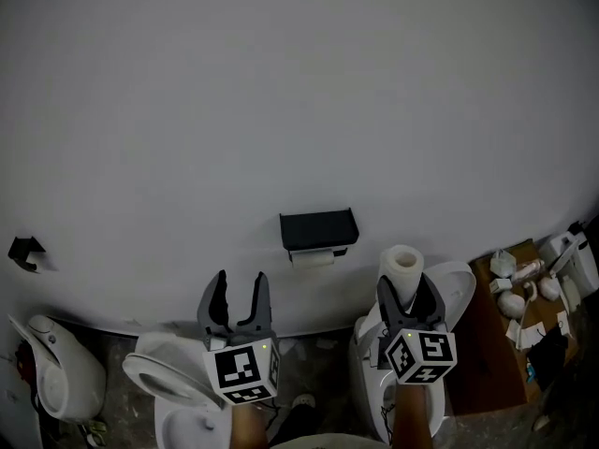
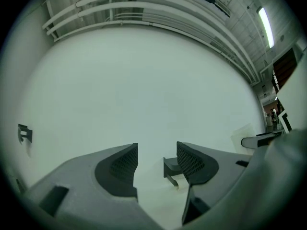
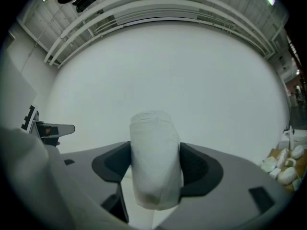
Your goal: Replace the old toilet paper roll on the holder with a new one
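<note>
The main risk, as I judge it, lies at the holder (image 1: pixel 318 229): the old roll (image 1: pixel 314 258) under it looks nearly spent, a thin strip of white. A wide grab from below left could pinch loose paper rather than the core and tear it, or drop it. On the right side the danger is different. The new roll (image 1: pixel 402 265) is soft and held by its sides, so a hard squeeze could dent it, and a slack one could let it slide out when it is tipped toward the holder.

The left gripper (image 1: pixel 239 283) sits below and left of the holder, jaws well apart, with nothing between them; in its own view the holder (image 2: pixel 171 166) shows in the gap, well beyond. The right gripper (image 1: pixel 410 293) is below and right of the holder, closed onto the new roll (image 3: pixel 154 162), which stands upright between the pads and touches both.
</note>
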A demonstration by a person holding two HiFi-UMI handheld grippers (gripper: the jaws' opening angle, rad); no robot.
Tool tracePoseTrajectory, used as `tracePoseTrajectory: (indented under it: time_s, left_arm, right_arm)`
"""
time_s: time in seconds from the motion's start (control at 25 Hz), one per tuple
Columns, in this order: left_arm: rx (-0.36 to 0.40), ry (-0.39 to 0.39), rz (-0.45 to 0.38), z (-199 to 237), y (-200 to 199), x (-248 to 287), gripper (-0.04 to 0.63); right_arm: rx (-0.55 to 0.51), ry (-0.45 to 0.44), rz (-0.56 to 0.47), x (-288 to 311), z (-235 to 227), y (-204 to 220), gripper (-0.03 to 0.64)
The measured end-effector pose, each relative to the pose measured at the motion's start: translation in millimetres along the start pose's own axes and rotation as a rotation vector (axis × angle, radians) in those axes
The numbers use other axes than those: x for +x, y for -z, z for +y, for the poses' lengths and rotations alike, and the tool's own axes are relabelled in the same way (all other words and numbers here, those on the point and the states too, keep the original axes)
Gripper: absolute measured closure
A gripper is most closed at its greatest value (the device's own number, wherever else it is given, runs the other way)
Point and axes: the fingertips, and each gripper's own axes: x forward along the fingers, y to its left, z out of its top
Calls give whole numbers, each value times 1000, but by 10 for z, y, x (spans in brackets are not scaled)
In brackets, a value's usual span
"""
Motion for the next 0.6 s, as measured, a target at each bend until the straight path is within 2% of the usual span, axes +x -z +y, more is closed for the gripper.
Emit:
tracePoseTrajectory:
  time_s: [0.32,0.6]
  left_arm:
    - [1,36,0,164,60,583,359]
    - [15,53,15,230,138,848,359]
  right_arm:
    - [6,49,-14,489,-29,21,316]
    - [16,75,-7,666,-75,126,316]
